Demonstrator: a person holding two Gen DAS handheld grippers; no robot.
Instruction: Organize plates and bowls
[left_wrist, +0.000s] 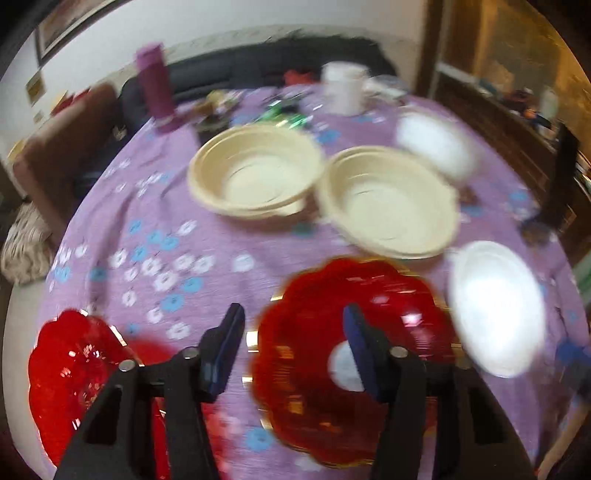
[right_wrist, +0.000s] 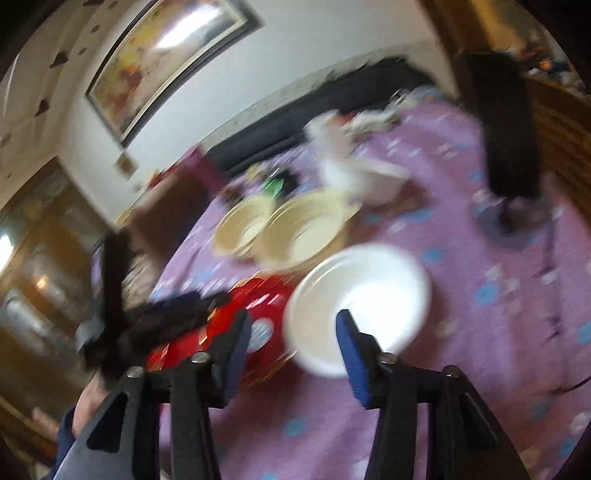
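Observation:
Both views are blurred by motion. In the left wrist view my left gripper (left_wrist: 293, 314) is open and empty above the near edge of a red scalloped plate (left_wrist: 332, 332). A second red plate (left_wrist: 74, 373) lies at the lower left. Two cream bowls (left_wrist: 255, 170) (left_wrist: 388, 203) sit mid-table, with a white plate (left_wrist: 496, 306) at the right and another white dish (left_wrist: 436, 144) behind. In the right wrist view my right gripper (right_wrist: 293, 319) is open and empty above the near rim of the white plate (right_wrist: 362, 295). The red plate (right_wrist: 258, 295) and cream bowls (right_wrist: 306, 229) lie beyond.
A purple flowered tablecloth (left_wrist: 155, 236) covers the round table. At the back stand a maroon flask (left_wrist: 155, 85), a white mug (left_wrist: 343, 86) and small clutter. A black stand (right_wrist: 506, 125) rises at the right. The other gripper (right_wrist: 147, 325) shows at the left.

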